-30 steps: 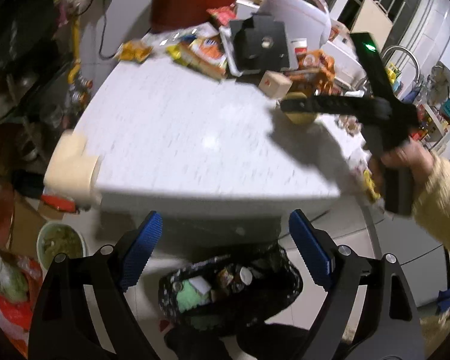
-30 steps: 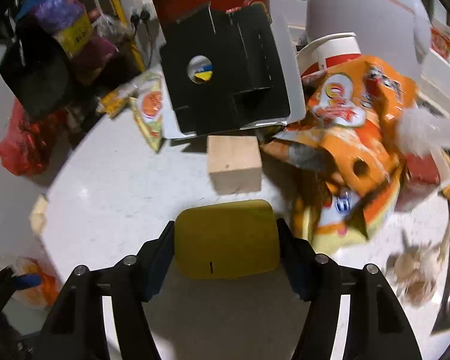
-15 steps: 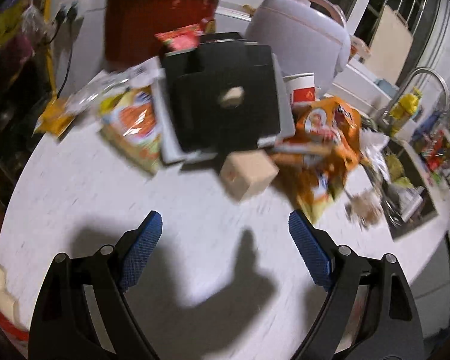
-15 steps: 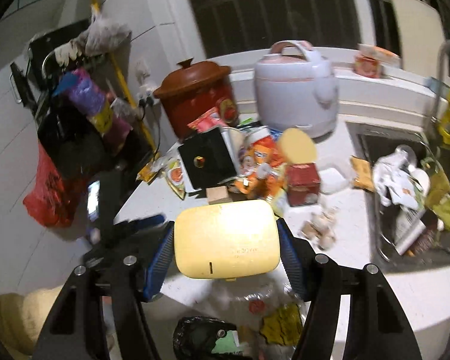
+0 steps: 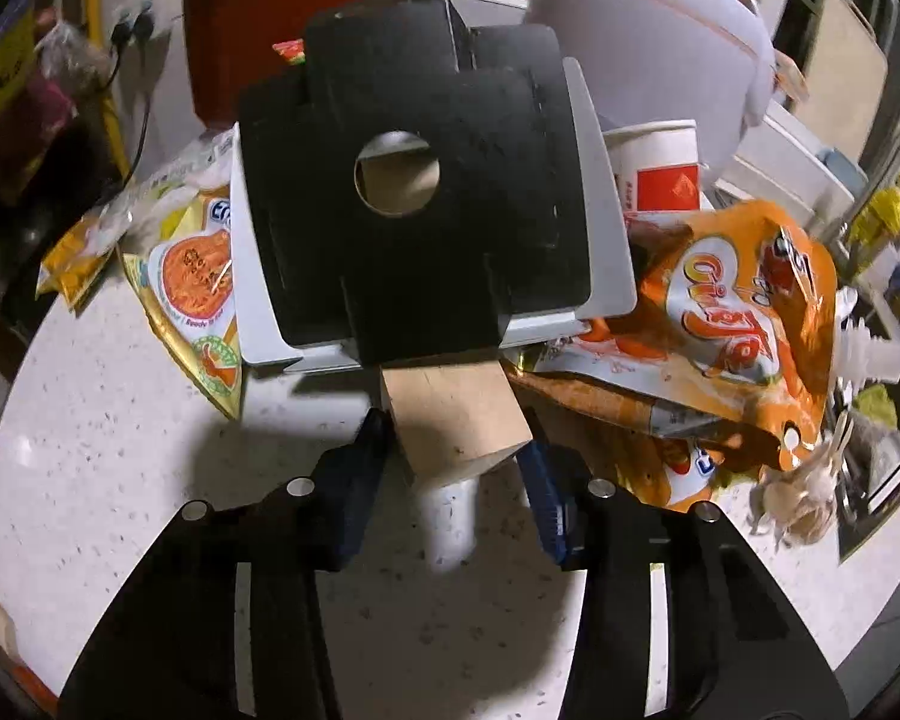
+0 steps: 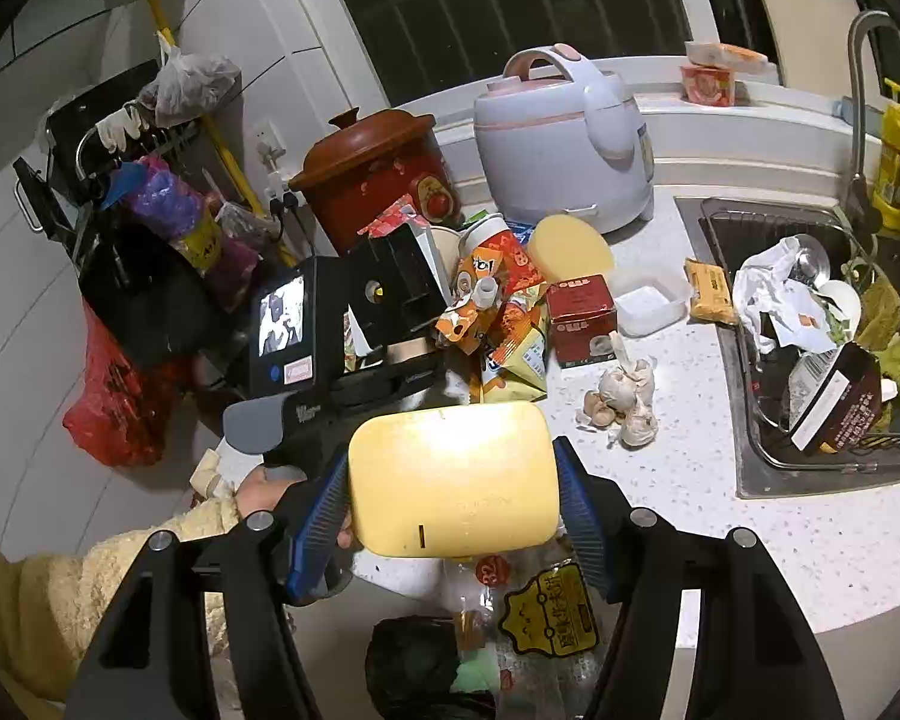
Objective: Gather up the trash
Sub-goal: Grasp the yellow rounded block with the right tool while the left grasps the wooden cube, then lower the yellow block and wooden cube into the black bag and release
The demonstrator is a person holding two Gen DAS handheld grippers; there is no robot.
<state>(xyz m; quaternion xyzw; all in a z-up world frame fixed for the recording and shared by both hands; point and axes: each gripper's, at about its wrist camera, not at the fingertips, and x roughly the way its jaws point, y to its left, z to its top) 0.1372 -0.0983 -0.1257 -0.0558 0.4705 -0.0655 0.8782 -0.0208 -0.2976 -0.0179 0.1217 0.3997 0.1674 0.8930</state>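
My left gripper (image 5: 456, 456) is shut on a small tan wooden block (image 5: 456, 420) on the white counter (image 5: 120, 450), just in front of a black folded carton on a white tray (image 5: 414, 180). An orange snack bag (image 5: 738, 324) lies to its right. My right gripper (image 6: 453, 480) is shut on a yellow rounded box (image 6: 453, 480) and holds it over the counter's front edge, above a black trash bag (image 6: 426, 672) with wrappers in it. The left gripper's body (image 6: 288, 354) shows in the right wrist view.
A red clay pot (image 6: 372, 174) and a white rice cooker (image 6: 564, 138) stand at the back. A red carton (image 6: 582, 318), garlic (image 6: 624, 402), a yellow disc (image 6: 570, 249) and wrappers lie on the counter. The sink (image 6: 810, 330) at right holds trash.
My left gripper moved forward over the counter and closed on the wooden block. My right gripper lifted the yellow box away from the counter, back over the trash bag.
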